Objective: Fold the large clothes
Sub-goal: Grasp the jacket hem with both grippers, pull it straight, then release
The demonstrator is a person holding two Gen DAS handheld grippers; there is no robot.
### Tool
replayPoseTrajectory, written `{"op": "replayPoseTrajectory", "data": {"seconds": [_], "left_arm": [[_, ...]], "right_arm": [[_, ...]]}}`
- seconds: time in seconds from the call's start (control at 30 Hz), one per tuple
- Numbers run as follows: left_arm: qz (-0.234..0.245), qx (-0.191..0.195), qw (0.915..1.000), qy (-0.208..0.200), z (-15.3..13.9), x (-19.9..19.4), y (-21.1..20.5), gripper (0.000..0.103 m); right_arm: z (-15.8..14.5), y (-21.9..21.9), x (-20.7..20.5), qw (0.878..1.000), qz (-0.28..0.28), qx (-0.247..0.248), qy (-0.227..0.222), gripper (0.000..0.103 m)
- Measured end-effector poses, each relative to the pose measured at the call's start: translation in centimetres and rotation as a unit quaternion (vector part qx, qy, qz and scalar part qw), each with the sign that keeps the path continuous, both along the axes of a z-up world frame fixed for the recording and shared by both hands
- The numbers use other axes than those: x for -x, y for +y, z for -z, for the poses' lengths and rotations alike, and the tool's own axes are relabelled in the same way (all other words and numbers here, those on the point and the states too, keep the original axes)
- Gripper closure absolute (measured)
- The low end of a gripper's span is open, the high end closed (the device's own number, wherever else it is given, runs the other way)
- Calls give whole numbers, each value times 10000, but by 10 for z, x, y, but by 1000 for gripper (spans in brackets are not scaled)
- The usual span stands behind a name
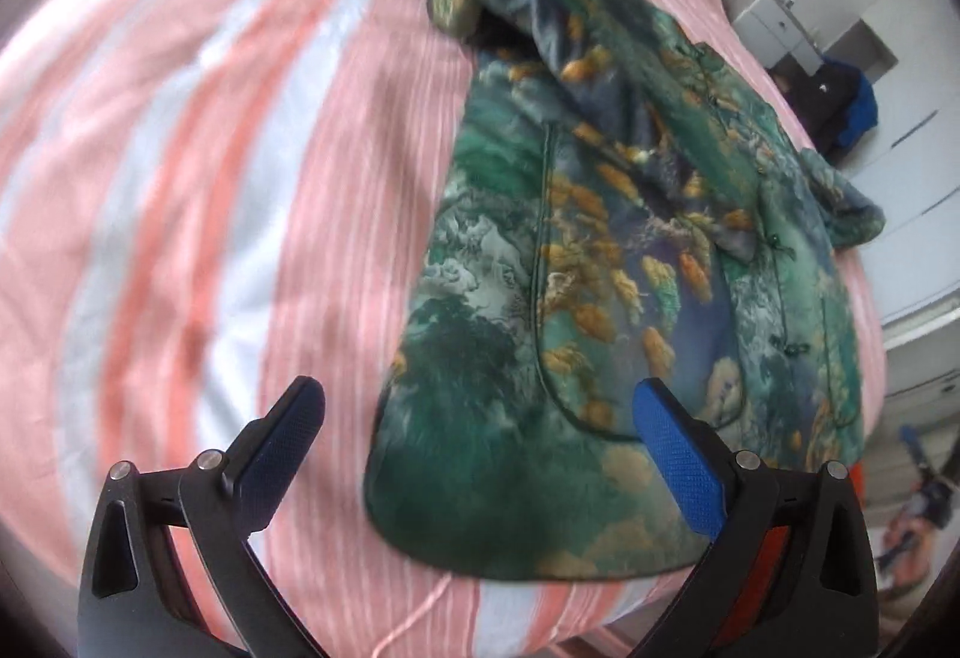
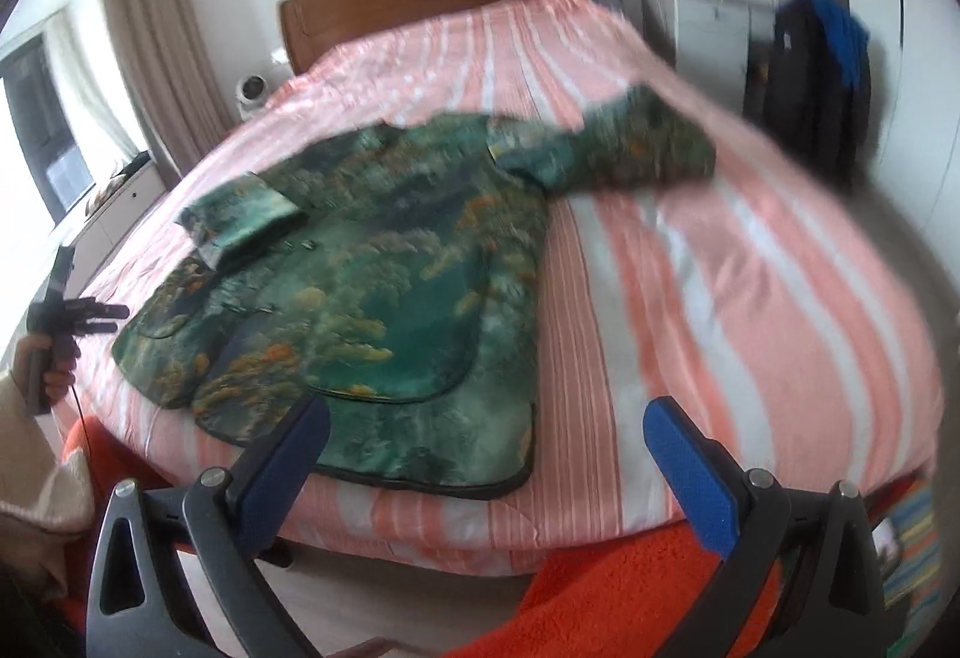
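On pink-striped bed (image 2: 750, 298): green landscape-print padded jacket (image 2: 384, 262), one sleeve folded. Left hand-held gripper (image 1: 480, 430), right hand-held gripper (image 2: 486, 436) wide open, empty. Risk: slick bulky fabric slipping, fold springing open.

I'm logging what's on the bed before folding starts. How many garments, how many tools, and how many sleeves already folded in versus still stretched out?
Jacket: 1
Tools: 2, left tool and right tool, both open and empty
Sleeve folded in: 1
Sleeve stretched out: 1
Total: 5
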State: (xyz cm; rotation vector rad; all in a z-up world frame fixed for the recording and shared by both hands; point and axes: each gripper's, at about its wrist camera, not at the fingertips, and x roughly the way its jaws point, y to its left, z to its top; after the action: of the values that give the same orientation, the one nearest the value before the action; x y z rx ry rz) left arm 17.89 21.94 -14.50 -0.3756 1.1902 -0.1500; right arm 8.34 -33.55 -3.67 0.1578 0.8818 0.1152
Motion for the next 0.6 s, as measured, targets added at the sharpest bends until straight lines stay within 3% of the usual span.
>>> {"op": "replayPoseTrajectory", "data": {"seconds": [0.17,0.23,0.27,0.3,0.33,0.37,0.4,0.43,0.47,0.5,0.6], "left_arm": [[234,265,9994,45,7,7,-8,5],[350,158,9992,96,6,14,-15,23],[364,24,9993,93,5,17,-18,27],[366,-47,9993,76,4,20,-18,39],[330,-92,9994,96,4,21,-17,65],[262,-155,9995,117,3,23,-16,79],[194,-153,9996,98,0,25,-14,87],[135,-92,9999,34,-4,29,-11,91],[108,-55,9999,-1,-9,33,-11,92],[102,-29,9999,-33,-13,37,-11,93],[243,95,9996,-147,-32,58,-19,93]], "right_arm": [[48,-13,-40,9942,27,-628,872,0],[65,-2,-52,9916,-219,-706,1059,0],[72,5,-56,9906,-315,-675,1151,2],[78,10,-59,9891,-382,-661,1260,10],[85,13,-62,9875,-412,-669,1365,17],[94,16,-66,9846,-440,-729,1524,32],[97,18,-68,9838,-422,-711,1593,42],[98,19,-69,9840,-402,-655,1609,50],[95,20,-70,9847,-427,-581,1589,70],[90,20,-69,9856,-451,-514,1549,84],[64,16,-64,9895,-471,-314,1329,88]]}}
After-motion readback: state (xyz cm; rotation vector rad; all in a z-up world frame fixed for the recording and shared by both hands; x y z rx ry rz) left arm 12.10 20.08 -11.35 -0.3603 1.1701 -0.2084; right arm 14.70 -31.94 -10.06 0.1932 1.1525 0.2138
